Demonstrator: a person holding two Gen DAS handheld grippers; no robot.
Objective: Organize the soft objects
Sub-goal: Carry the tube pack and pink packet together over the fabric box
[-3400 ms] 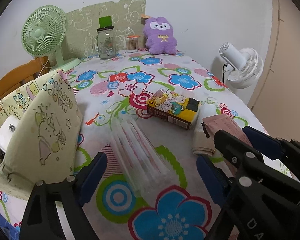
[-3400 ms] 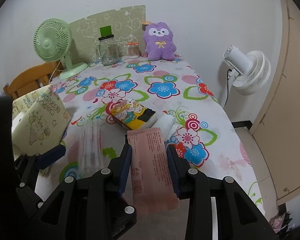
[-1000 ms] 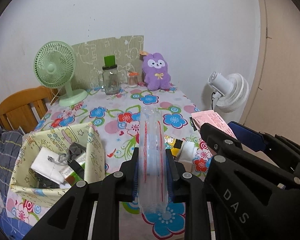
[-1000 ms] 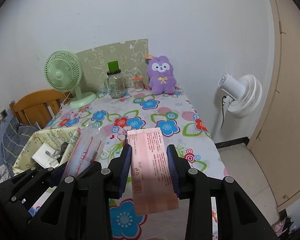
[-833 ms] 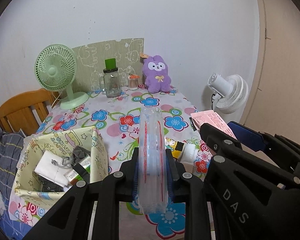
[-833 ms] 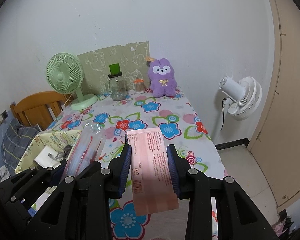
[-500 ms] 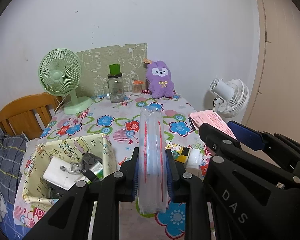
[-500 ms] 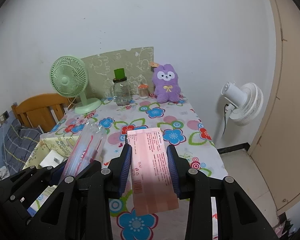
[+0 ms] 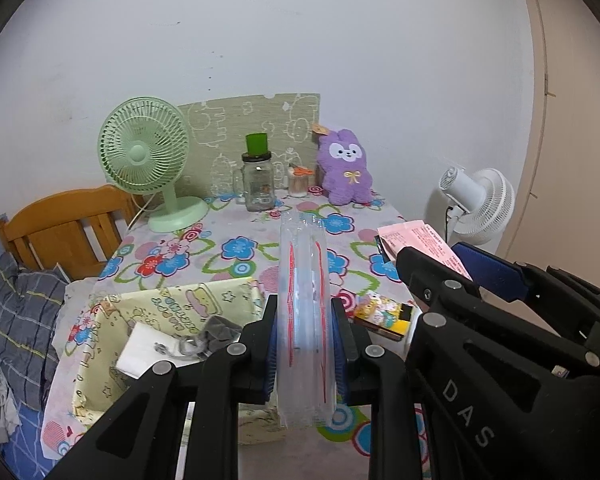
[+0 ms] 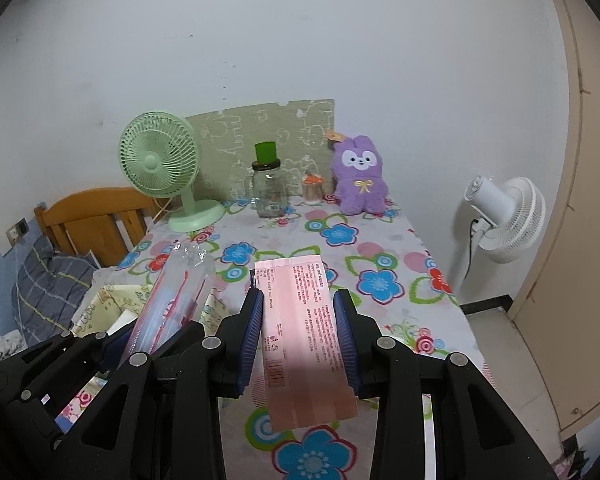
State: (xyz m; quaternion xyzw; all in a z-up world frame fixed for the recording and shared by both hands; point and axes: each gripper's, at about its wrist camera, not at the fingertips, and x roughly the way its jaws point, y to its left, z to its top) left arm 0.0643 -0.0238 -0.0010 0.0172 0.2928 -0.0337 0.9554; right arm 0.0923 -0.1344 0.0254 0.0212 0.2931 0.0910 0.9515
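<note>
Left gripper (image 9: pixel 304 344) clamps clear packet (image 9: pixel 305 320); right gripper (image 10: pixel 298 344) clamps pink packet (image 10: pixel 304 336) — fabric bin (image 9: pixel 204 304) (lower left) partly hidden, contents unclear.

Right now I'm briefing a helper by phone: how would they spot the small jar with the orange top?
Start at the green patterned board leaning on the wall at the table's far end. In front of it stand a glass mug jar with a green cup on top and a purple plush bunny. The small jar sits between them, the shortest, clear with an orange top.
</note>
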